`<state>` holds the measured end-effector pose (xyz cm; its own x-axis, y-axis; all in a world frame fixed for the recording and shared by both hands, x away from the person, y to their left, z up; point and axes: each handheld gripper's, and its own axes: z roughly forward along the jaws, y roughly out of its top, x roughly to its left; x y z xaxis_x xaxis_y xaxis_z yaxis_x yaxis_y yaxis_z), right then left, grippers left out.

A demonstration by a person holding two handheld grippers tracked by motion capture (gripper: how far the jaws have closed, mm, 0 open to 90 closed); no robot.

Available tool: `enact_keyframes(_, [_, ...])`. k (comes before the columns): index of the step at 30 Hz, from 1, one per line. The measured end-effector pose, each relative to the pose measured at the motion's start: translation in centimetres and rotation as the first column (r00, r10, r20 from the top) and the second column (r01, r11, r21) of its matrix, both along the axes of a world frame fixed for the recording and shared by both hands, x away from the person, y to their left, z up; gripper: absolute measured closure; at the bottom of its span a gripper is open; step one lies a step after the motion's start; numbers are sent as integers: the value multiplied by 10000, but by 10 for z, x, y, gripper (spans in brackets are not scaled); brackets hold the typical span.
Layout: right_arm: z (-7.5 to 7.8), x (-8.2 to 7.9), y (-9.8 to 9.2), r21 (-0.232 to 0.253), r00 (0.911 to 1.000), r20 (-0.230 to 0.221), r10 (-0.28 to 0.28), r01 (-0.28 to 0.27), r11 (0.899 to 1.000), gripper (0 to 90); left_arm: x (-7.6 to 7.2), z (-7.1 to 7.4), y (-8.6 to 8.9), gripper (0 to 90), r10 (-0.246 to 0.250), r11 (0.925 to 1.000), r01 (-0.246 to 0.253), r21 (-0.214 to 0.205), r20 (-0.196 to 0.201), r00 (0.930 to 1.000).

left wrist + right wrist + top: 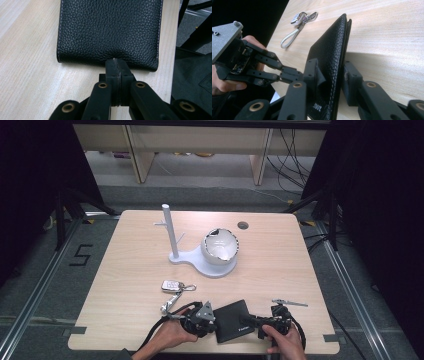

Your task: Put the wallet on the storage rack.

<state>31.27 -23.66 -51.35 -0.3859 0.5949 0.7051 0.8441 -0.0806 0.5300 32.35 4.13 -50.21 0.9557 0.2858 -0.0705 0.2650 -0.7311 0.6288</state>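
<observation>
The black wallet [232, 320] lies at the table's [130, 265] near edge, about six o'clock from the white bowl [220, 245], between both hands. The left gripper [209, 316], jaws pinched tight together, grips the wallet's edge at nine o'clock. The right gripper [256, 322] comes in from three o'clock, its jaws straddling the folded wallet [329, 62] with pads against both faces. The wallet's long axis runs from one gripper to the other, so a pull apart would likely open it.
</observation>
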Motion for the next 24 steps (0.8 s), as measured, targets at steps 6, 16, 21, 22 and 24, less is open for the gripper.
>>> enact_keyframes(6, [6, -2, 3, 146, 9995, 241, 206, -209, 9997, 757, 0, 1, 1, 868, 17, 10000, -18, 38, 63, 10000])
enact_keyframes(16, [23, -5, 9, 458, 9968, 618, 513, -542, 9975, 803, -7, 13, 14, 647, 266, 9996, -267, 14, 484, 9985])
enact_keyframes(21, [28, -4, 12, 535, 9943, 820, 676, -721, 9960, 805, -12, 18, 26, 537, 488, 9986, -473, -228, 681, 9965])
enact_keyframes(22, [30, 1, 12, 403, 9865, 1484, 696, -763, 9963, 805, -13, 22, 34, 515, 293, 9995, -302, 95, 837, 9961])
enact_keyframes(24, [38, 1, 11, 579, 9897, 1304, 590, -670, 9961, 805, -15, 23, 37, 470, 432, 9990, -437, 50, 816, 9957])
